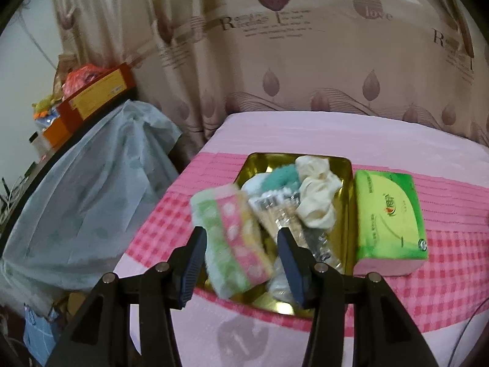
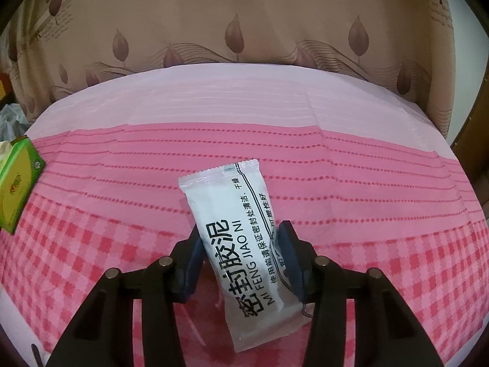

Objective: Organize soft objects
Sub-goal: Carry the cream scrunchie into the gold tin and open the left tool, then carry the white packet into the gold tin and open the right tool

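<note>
Sealing-putty pouch gripped on the pink cloth

The white pouch [image 2: 241,257] looks soft, slick and light; the right gripper [image 2: 241,238] clamps its middle. The left gripper [image 1: 241,241] stands wide and empty above the gold tin [image 1: 348,214] of soft things, green tissue pack [image 1: 388,214] beside.

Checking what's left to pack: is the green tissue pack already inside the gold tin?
No: in the left wrist view the green tissue pack lies on the pink cloth beside the gold tin, outside its right wall.

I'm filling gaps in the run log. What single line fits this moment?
left claw: open above gold tin | striped towel: in tin | right claw: shut on white packet | tissue pack: beside tin
</note>
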Demonstrator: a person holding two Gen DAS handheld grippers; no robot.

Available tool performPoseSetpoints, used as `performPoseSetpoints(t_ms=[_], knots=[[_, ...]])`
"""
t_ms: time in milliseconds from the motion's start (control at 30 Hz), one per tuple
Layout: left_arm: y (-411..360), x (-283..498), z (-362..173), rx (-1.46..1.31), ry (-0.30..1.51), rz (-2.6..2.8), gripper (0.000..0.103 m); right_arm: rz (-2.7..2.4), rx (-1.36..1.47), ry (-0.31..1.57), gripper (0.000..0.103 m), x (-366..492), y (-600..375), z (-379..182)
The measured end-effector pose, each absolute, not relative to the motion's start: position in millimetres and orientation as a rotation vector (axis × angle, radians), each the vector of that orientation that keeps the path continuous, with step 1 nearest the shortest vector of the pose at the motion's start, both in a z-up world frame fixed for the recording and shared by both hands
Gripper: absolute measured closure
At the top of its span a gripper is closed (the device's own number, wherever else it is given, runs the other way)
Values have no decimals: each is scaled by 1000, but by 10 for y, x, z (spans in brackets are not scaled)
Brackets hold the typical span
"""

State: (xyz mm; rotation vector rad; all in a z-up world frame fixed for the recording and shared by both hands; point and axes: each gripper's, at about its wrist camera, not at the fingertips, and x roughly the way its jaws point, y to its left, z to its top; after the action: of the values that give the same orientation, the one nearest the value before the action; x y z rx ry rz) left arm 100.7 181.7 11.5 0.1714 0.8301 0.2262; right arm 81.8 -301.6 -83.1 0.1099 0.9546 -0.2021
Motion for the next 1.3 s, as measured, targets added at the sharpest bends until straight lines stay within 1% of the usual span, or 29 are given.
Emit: performPoseSetpoints(t_ms=[200,367,600,800,1067,1300], knots=[[1971,828,45,137,834,258,54,-158,131,957,62,812,-2770,-744],[2080,739,-11,130,840,273,54,-95,120,922,63,880,-2441,-519],[2176,703,11,97,829,288,53,83,66,872,63,1125,-1567,-86],[2288,689,9,59,826,311,53,257,13,849,63,1335,-638,129],[2423,694,-18,13,836,333,53,428,-66,848,63,1556,440,155],[2525,679,5,-15,822,366,53,473,-105,878,63,1771,915,26]])
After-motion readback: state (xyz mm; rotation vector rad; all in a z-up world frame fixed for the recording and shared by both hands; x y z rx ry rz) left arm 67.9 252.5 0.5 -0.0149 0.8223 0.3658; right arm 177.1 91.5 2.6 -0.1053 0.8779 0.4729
